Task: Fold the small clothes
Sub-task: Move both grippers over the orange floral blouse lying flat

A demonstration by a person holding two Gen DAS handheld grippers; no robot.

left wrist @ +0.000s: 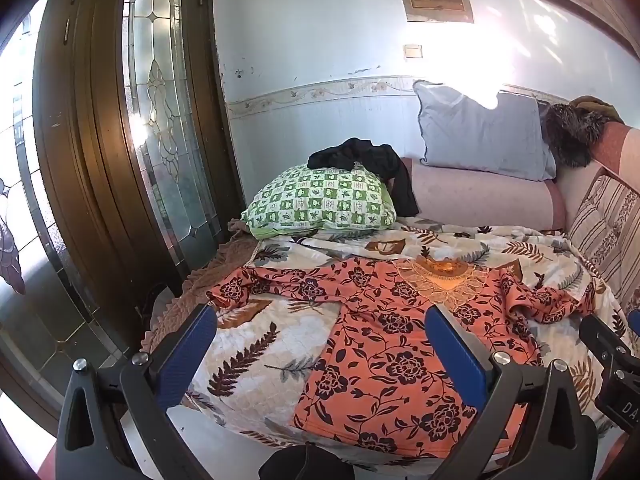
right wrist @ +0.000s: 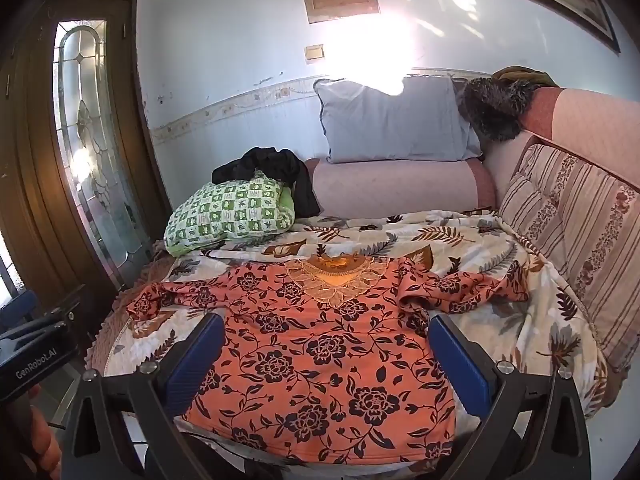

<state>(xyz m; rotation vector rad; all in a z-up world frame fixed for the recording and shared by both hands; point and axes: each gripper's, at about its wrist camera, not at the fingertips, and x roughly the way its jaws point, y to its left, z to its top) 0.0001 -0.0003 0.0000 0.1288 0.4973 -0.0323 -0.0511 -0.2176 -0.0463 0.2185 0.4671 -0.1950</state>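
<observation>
Garment: orange flowered top (right wrist: 320, 364) lies face up and spread on the leaf-print bedcover (left wrist: 256, 344), hem at the near edge of the bed, lace collar (right wrist: 336, 280) toward the pillows.
Sleeves: both stretched outward; the right sleeve (right wrist: 460, 288) is bunched and twisted, the left sleeve (left wrist: 260, 284) reaches toward the left edge.
Left gripper (left wrist: 320, 344): jaws spread wide, holding nothing, above the top's left side.
Right gripper (right wrist: 326, 354): jaws spread wide, holding nothing, above the lower body of the top.
Stage, judged: folding not yet begun.
Method advised: pinch a single sleeve layer at the cuff, smooth the twist first, carry it across the chest, and keep the hem square to the near edge.
Risk: catching the bedcover along with the cloth.
Bystanders: green checked pillow (right wrist: 232, 212) and black garment (right wrist: 276, 172) sit well apart at the far side.
</observation>
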